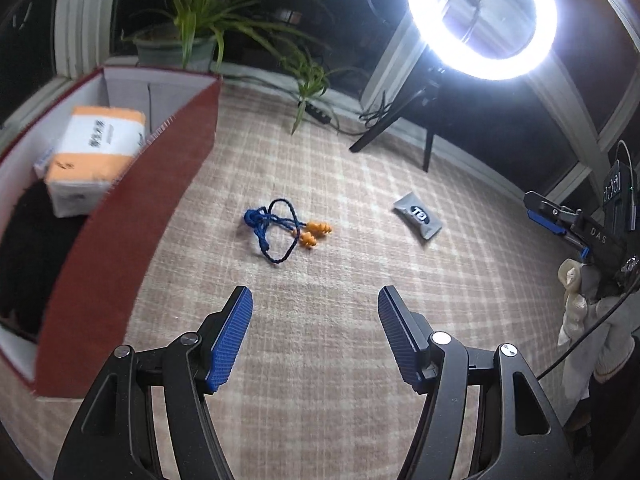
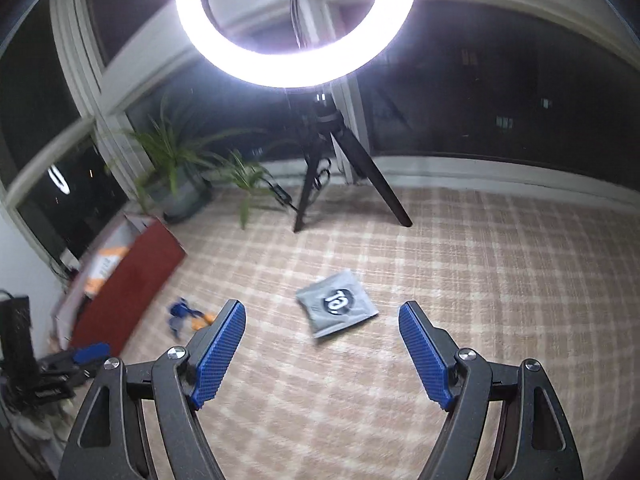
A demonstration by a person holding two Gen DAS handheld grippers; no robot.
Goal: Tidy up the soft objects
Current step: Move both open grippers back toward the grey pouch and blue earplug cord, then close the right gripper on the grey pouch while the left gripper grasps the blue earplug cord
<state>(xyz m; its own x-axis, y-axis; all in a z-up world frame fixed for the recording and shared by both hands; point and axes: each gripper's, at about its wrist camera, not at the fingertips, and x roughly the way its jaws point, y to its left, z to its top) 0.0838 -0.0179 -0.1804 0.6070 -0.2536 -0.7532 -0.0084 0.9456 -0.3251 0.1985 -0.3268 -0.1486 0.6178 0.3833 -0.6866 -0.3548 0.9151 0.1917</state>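
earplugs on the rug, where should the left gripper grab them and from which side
Grip the two orange plugs together, coming from above with the open left gripper. They lie side by side, touching, a firmer bite than the loose blue cord looped flat on the rug.

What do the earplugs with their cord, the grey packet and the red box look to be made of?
Earplugs: likely soft rubber or silicone, matte orange, ridged flanges. Their cord: braided blue textile, lying in limp loops. Grey packet: probably plastic film with a slight sheen, crinkled edges, printed dark logo. Red box: seemingly cardboard, matte red outside, pale grey inside, with a thin straight wall edge.
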